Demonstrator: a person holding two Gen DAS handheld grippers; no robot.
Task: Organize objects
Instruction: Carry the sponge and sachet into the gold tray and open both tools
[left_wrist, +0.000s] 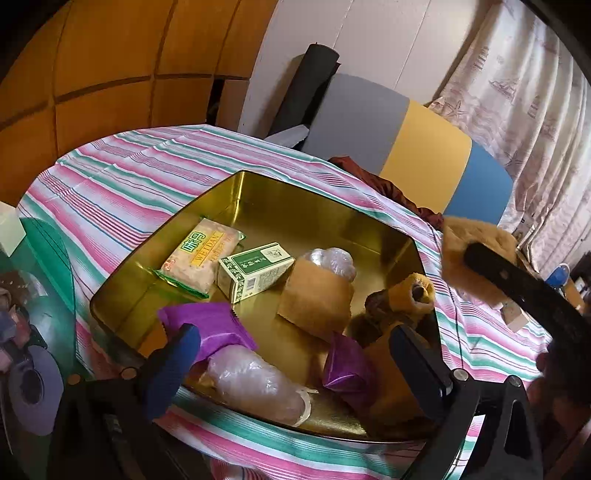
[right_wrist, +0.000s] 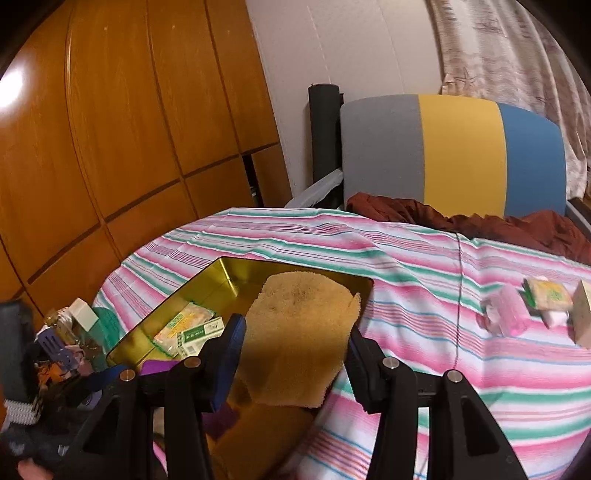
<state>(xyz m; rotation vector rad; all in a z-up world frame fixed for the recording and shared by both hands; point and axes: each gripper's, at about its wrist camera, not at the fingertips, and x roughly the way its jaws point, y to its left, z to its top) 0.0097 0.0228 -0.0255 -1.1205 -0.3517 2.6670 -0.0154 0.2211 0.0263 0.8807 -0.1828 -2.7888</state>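
A gold tin (left_wrist: 295, 206) lies on the striped tablecloth (left_wrist: 129, 177). Inside it are a cracker packet (left_wrist: 201, 254), a green and white box (left_wrist: 255, 271), a brown-paper bundle (left_wrist: 317, 295), a plush toy (left_wrist: 402, 299), two purple packets (left_wrist: 214, 325) and a clear-wrapped roll (left_wrist: 255, 384). My left gripper (left_wrist: 291, 350) hangs open and wide over the tin's near edge, its pads apart from the roll and packets below. My right gripper (right_wrist: 295, 332) is shut on a tan fuzzy pad (right_wrist: 303, 325), held above the tin's (right_wrist: 236, 273) right corner. The left wrist view shows that pad (left_wrist: 476, 236) at the right.
Small packets (right_wrist: 504, 317) and a box (right_wrist: 583, 317) lie on the cloth at the far right. A grey, yellow and blue chair back (right_wrist: 454, 155) and a dark red cloth (right_wrist: 480, 221) stand behind the table. Bottles (right_wrist: 74, 325) crowd the left edge beside a wooden wardrobe (right_wrist: 110, 129).
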